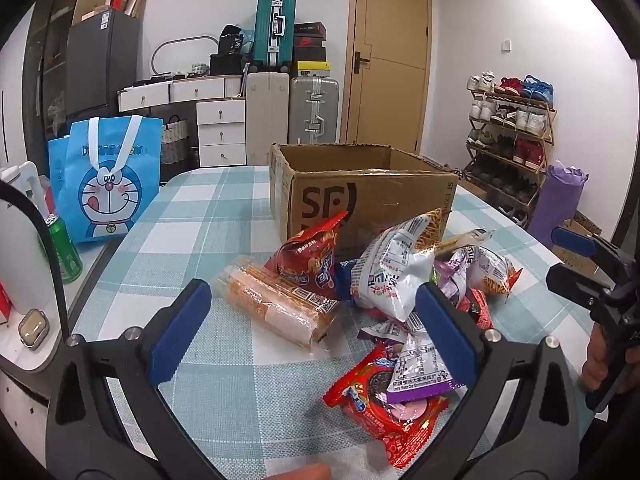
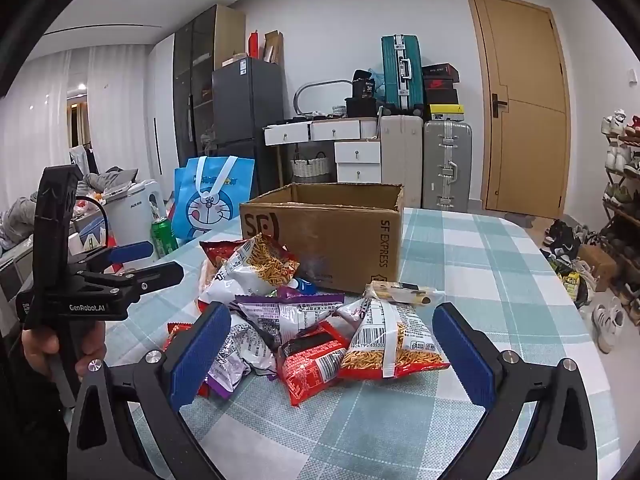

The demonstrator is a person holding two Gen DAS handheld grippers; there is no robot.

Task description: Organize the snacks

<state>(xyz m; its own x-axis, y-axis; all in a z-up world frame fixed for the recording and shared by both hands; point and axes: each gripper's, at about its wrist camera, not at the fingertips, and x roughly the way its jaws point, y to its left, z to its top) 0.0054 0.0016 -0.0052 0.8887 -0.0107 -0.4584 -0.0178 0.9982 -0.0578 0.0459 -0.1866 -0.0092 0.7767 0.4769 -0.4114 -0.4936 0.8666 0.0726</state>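
Both tools are up and nothing is in either one: the left gripper [image 1: 312, 328] has its blue pads spread wide over the near edge of the pile, and the right gripper [image 2: 332, 356] is just as wide apart, hanging in front of the same heap from the other side. Between the left gripper's fingers lies the clear sleeve of orange biscuits [image 1: 276, 304], and just under its right pad sits the red cookie pack [image 1: 384, 404], partly covered by a purple-edged wrapper. Ahead of the right gripper, a red packet [image 2: 308, 364] and a noodle-snack bag [image 2: 392, 344] overlap each other. Beyond the pile stands the open cardboard box [image 2: 332, 236], the likely destination, on the checked table [image 2: 480, 264]. The risk here is the tangle: bags lie overlapping, so a pinch on one may drag a neighbour along or flick it toward the table edge. Puffy foil can squirt out of closing pads, and a hard squeeze could crush what's inside. With both tools working one heap, they could bump.
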